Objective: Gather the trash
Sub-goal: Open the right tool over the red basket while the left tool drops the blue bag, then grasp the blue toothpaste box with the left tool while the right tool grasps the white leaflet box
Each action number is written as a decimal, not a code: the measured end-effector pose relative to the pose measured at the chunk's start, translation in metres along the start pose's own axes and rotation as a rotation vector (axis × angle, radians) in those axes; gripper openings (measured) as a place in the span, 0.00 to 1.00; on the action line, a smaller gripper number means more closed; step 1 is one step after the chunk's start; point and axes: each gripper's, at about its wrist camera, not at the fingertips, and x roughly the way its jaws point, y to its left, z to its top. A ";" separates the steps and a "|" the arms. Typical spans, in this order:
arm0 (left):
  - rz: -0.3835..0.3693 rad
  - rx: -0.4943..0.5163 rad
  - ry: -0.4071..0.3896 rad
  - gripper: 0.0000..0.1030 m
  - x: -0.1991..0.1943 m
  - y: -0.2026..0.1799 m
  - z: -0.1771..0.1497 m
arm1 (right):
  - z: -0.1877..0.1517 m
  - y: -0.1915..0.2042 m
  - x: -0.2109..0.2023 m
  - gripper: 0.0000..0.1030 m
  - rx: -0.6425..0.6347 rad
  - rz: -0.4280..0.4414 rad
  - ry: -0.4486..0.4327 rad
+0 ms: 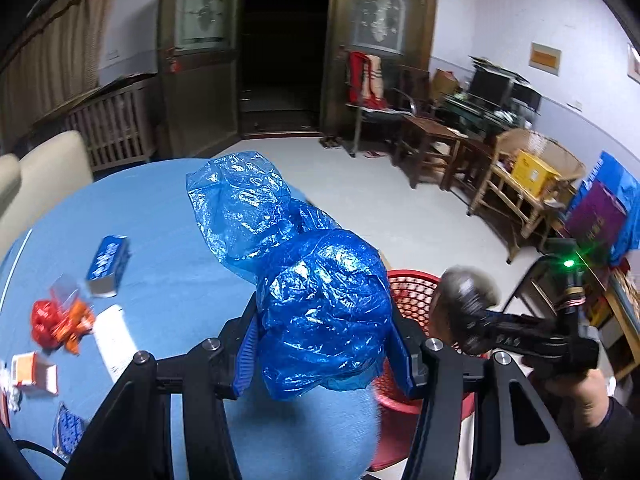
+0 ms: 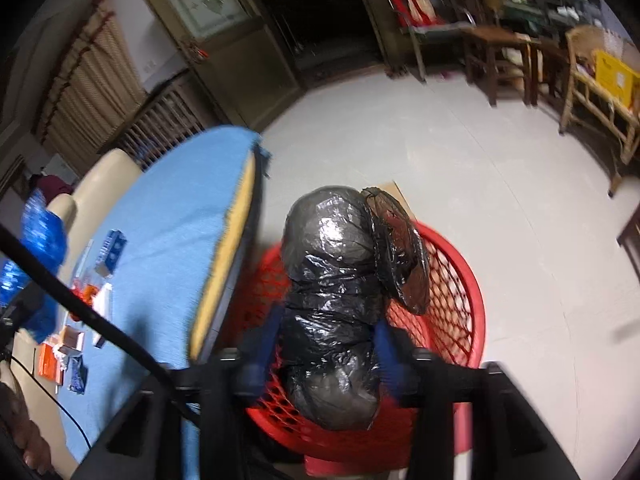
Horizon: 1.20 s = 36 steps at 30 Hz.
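The left gripper has its fingers partly open and pressed on both sides of a crumpled blue plastic bag, held over the edge of the blue worktop. The bag hides the fingertips and much of the worktop behind it.

The right gripper is over the red basket on the floor beside the worktop. A bundled black plastic bag lies between its fingers; motion blur makes it impossible to tell whether the pads still touch the bag. The bag covers most of the basket's inside.

Small litter remains on the worktop: a blue box, red and orange wrappers, and an orange carton, all smeared by blur, with some cut off at the frame edge.
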 end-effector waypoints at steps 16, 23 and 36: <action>-0.124 0.108 0.096 0.60 0.052 -0.068 0.010 | 0.011 -0.058 -0.031 0.79 0.198 -0.030 -0.085; -0.112 0.170 0.203 0.84 0.084 -0.075 0.005 | 0.012 -0.062 -0.041 0.79 0.215 -0.039 -0.096; 0.078 -0.126 0.140 0.84 0.006 0.062 -0.036 | 0.009 -0.019 -0.010 0.79 0.127 -0.023 0.015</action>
